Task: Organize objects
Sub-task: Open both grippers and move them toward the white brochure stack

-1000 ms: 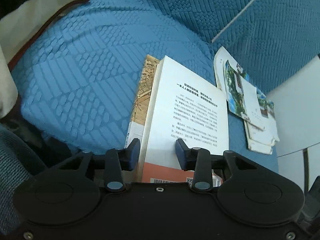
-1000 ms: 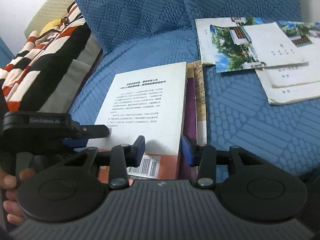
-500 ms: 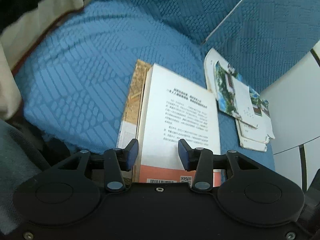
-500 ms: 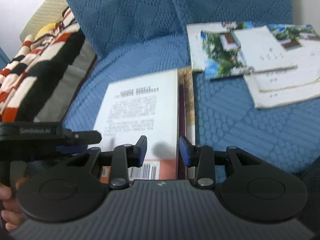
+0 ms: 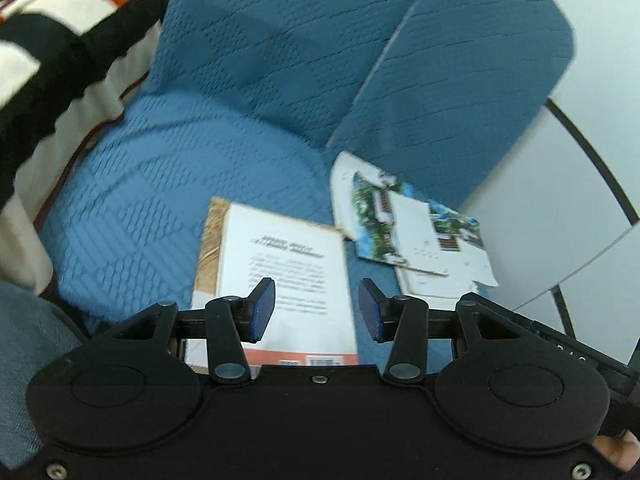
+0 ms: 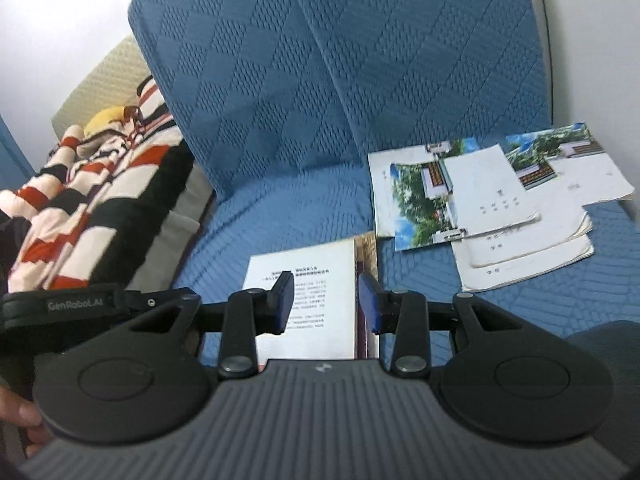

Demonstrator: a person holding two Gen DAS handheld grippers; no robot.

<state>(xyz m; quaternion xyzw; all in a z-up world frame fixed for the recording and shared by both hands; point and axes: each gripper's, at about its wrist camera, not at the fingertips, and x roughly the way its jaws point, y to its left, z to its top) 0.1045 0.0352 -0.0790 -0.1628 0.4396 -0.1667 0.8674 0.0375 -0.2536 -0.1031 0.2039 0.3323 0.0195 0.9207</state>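
A white-covered book [image 5: 280,256] lies on top of a small stack on the blue sofa seat [image 5: 132,184], with a brown-patterned book [image 5: 208,248] showing under its left edge. My left gripper [image 5: 316,292] hovers above the stack's near end. Its jaws are opening and nothing is between them. In the right wrist view the same white book [image 6: 308,292] lies below my right gripper [image 6: 326,284], which is open, empty and clear of the cover. Several loose booklets [image 6: 480,204] with landscape photo covers lie fanned out to the right of the stack [image 5: 412,232].
A red, black and white striped blanket [image 6: 100,184] is heaped on the left of the sofa. Blue quilted back cushions [image 6: 360,60] rise behind the seat. A white panel [image 5: 560,200] borders the sofa on the right. A hand [image 6: 24,416] holds the left device.
Both grippers have risen and pulled back from the book stack, so more of the sofa back shows. The left jaws have widened. The books and booklets have not moved.
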